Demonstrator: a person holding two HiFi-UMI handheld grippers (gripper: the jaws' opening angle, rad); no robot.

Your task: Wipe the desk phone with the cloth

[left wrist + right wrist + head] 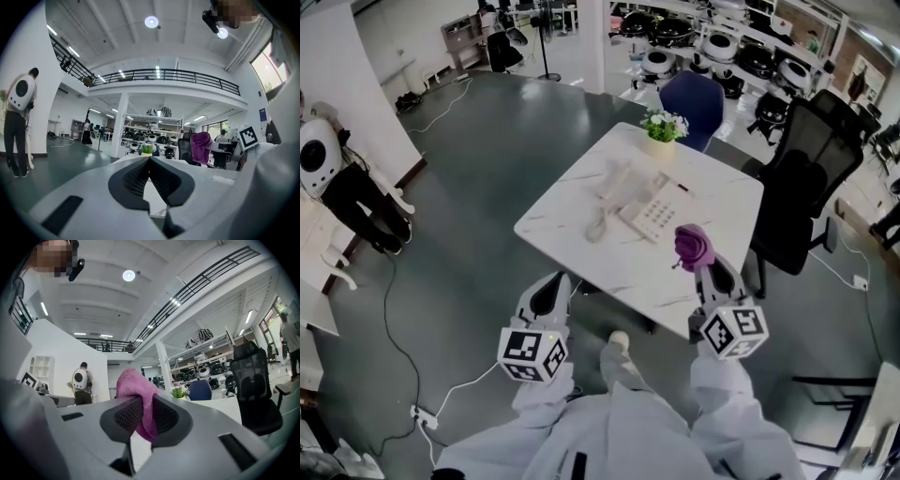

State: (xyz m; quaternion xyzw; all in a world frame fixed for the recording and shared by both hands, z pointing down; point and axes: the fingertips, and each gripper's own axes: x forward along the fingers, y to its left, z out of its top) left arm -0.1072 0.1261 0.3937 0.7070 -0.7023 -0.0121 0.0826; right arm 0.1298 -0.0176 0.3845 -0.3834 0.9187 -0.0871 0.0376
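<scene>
A white desk phone lies on the white marble table, with its handset off to the left on the tabletop. My right gripper hovers over the table's near right edge, shut on a purple cloth bunched above its tips. In the right gripper view the cloth hangs between the jaws of that gripper. My left gripper is off the table's near edge, over the floor. Its jaws meet with nothing between them in the left gripper view, where the cloth shows at right.
A small pot of flowers stands at the table's far edge. A black office chair is at the right side, a blue chair behind. A person stands far left. A cable and power strip lie on the floor.
</scene>
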